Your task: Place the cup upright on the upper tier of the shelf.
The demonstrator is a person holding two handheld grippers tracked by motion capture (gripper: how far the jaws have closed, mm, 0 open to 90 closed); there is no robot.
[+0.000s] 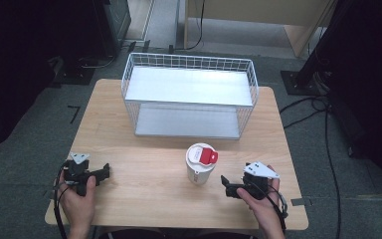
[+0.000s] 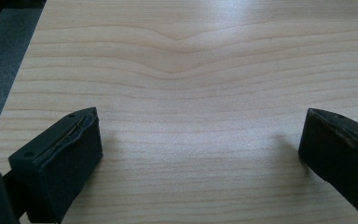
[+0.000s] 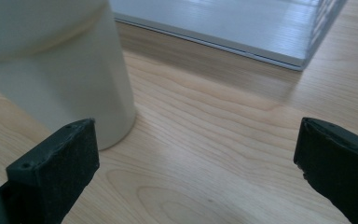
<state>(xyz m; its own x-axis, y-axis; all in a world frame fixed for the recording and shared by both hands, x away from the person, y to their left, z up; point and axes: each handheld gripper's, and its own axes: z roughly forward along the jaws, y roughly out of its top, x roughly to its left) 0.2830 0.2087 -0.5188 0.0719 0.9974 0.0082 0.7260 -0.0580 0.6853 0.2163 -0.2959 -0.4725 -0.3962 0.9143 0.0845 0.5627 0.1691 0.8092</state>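
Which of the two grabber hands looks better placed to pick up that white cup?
The right gripper. It sits beside the white cup, jaws open, and the cup stands close ahead in the right gripper view. The left gripper is farther off, facing bare table.

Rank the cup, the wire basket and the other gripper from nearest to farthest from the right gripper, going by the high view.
From the right gripper:
1. The cup, just to its left, mid-table.
2. The wire basket, farther back on the table.
3. The left gripper, across the table near the left edge.
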